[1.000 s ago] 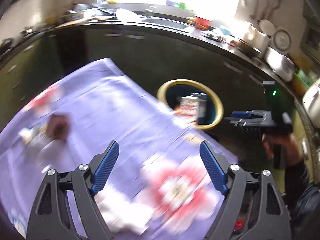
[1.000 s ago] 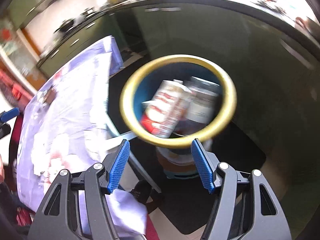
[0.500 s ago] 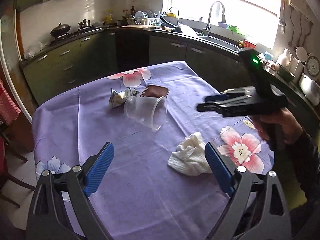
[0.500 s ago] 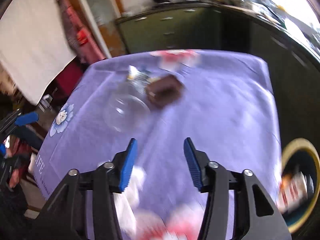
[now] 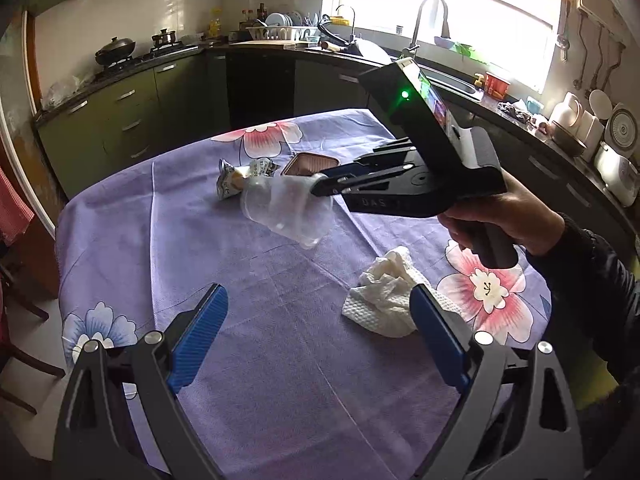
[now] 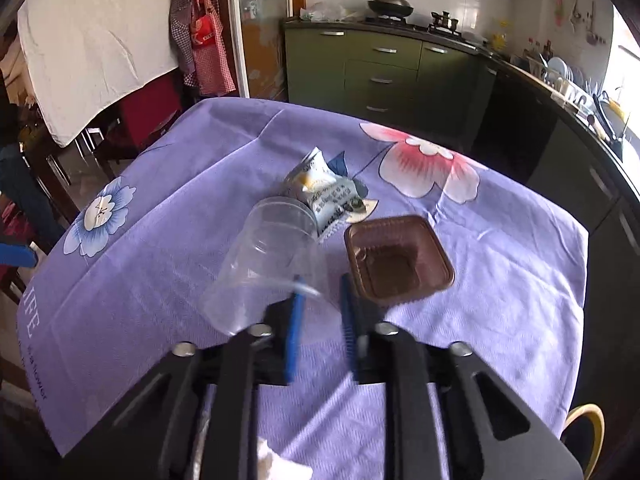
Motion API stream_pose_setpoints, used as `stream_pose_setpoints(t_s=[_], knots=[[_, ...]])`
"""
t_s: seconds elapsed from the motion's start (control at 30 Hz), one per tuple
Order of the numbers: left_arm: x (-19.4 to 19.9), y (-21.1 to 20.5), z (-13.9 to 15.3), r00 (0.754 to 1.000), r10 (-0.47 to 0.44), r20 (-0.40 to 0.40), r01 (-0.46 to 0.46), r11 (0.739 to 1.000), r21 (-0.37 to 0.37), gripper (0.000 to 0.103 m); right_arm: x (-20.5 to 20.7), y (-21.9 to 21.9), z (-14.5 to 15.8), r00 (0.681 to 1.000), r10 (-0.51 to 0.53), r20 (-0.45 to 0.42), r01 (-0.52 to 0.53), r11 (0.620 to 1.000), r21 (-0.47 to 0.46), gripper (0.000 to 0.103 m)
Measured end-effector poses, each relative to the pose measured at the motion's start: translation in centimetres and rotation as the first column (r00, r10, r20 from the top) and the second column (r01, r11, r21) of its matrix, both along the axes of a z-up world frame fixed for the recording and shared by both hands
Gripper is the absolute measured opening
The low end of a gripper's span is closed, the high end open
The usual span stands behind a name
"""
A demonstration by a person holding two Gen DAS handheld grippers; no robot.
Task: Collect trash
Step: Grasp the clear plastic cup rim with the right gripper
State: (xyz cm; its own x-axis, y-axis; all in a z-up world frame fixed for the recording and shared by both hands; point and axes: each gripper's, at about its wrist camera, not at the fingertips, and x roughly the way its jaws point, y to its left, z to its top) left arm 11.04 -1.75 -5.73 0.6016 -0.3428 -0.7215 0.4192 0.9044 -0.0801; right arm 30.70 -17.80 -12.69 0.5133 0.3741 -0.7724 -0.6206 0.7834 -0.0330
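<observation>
A clear plastic cup lies on its side on the purple flowered tablecloth. My right gripper, held in a hand, is closing its jaws on the cup's rim, one finger inside and one outside. Beside the cup lie a brown plastic tray and a crumpled snack wrapper. My left gripper hangs open above the near part of the table, holding nothing. A crumpled white paper towel lies just by its right finger.
The yellow-rimmed bin shows at the table's right corner, low in the right wrist view. Dark green cabinets and a counter with a sink ring the table. Chairs stand at the far left side.
Both views swung from the bin, with cartons in it, to the table. The right gripper reached the cup and its jaws narrowed around the rim. The left gripper stayed open.
</observation>
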Motion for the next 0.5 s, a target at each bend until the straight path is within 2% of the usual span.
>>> stream_pose_setpoints(t_s=[0.27, 0.4, 0.5], knots=[[0.0, -0.1, -0.4, 1.000, -0.005, -0.008, 0.005, 1.000, 0.011, 0.087, -2.0, -1.2, 1.3, 1.000, -0.014, -0.010, 0.015, 0.998, 0.057, 0.006], [-0.3, -0.4, -0.1, 1.000, -0.014, -0.002, 0.014, 1.000, 0.008, 0.087, -4.1, -3.5, 3.0, 0.999, -0.041, -0.011, 0.042, 0.991, 0.124, 0.006], [-0.7, -1.0, 0.0, 1.000, -0.031, 0.006, 0.031, 0.999, 0.016, 0.087, -5.7, -6.7, 4.5, 0.995, -0.104, -0.009, 0.104, 0.979, 0.177, 0.006]])
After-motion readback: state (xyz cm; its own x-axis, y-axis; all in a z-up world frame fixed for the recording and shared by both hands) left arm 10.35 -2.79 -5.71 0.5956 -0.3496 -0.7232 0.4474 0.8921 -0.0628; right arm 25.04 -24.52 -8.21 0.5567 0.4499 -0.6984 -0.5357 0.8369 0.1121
